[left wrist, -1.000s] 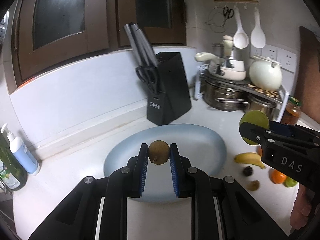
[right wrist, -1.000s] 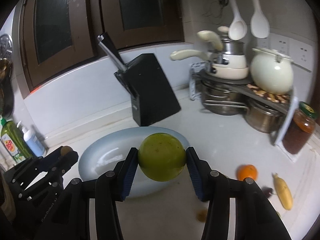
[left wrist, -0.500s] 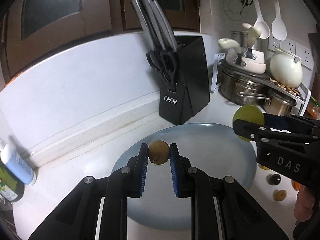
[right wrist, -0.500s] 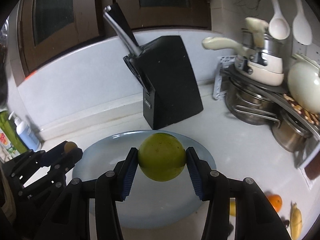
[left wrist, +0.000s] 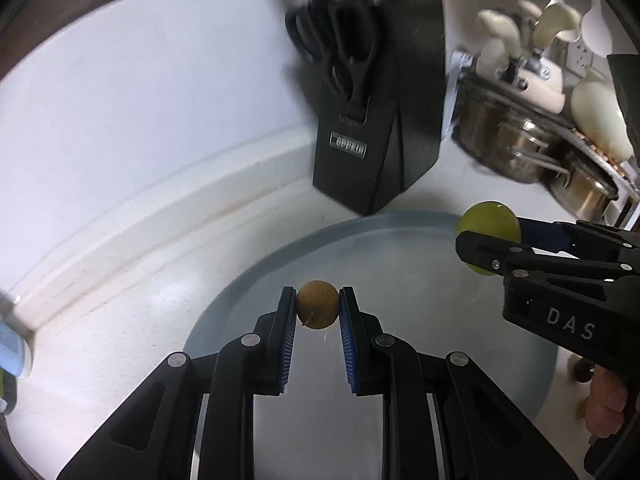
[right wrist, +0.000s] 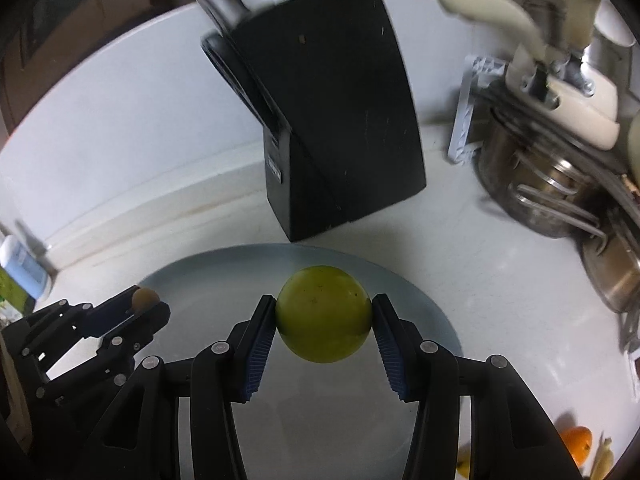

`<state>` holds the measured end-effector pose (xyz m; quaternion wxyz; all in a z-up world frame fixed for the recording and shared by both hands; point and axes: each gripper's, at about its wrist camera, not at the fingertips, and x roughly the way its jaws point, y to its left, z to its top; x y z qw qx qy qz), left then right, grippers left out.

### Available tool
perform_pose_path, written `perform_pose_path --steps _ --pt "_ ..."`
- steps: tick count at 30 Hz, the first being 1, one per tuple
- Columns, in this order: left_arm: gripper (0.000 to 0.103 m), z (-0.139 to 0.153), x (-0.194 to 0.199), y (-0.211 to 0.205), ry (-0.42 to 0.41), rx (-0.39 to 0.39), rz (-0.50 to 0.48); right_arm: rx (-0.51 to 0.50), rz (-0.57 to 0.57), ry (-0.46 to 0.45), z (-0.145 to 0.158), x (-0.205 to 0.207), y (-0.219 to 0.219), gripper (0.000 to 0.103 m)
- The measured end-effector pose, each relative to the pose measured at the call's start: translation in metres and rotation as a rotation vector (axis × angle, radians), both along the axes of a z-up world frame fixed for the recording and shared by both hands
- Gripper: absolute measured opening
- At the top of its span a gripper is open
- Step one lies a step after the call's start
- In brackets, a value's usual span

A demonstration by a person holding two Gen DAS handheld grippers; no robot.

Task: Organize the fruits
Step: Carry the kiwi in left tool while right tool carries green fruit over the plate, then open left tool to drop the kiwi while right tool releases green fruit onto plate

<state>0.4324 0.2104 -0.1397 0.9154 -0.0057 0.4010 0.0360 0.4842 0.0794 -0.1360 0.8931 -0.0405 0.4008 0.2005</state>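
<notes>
Brown kiwi [left wrist: 317, 310] sits pinched between the left gripper's [left wrist: 317, 312] blue pads, above the grey plate [left wrist: 420, 248]. From the right wrist, the green fruit [right wrist: 322, 313] is clamped between the right gripper's [right wrist: 323, 320] pads, over that plate [right wrist: 424, 304].

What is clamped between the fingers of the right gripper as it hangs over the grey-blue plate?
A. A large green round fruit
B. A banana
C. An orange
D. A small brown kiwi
A: the right gripper has its blue pads pressed on both sides of the large green fruit above the plate; the small brown kiwi sits in the left gripper.
</notes>
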Motion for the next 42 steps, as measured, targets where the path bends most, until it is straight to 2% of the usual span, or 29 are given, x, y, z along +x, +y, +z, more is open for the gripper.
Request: perform_pose_path --steps 11,27,29,33,35,36,38,42 --pt "0.022 -0.027 0.025 0.001 0.080 0.020 -0.008 -0.030 -0.009 0.067 -0.028 0.027 0.006 0.050" --pt "0.025 -0.038 0.034 -0.002 0.121 0.023 -0.018 -0.060 -0.001 0.068 -0.035 0.029 0.010 0.050" --pt "0.039 -0.038 0.034 -0.002 0.124 0.026 -0.019 -0.056 -0.001 0.072 -0.034 0.030 0.009 0.050" --pt "0.047 -0.034 0.031 -0.003 0.113 0.048 0.001 -0.031 0.006 0.075 -0.033 0.030 0.006 0.052" --pt "0.060 -0.031 0.028 -0.004 0.102 0.052 0.009 -0.027 0.009 0.055 -0.028 0.026 0.006 0.057" --pt "0.063 -0.028 0.025 -0.004 0.093 0.055 0.011 -0.031 0.009 0.041 -0.024 0.024 0.005 0.062" --pt "0.073 -0.022 0.020 -0.005 0.073 0.066 0.017 -0.031 0.001 0.018 -0.018 0.020 0.004 0.064" --pt "0.083 -0.007 0.008 -0.005 0.036 0.068 0.034 -0.017 -0.029 -0.014 -0.005 0.011 -0.003 0.066"
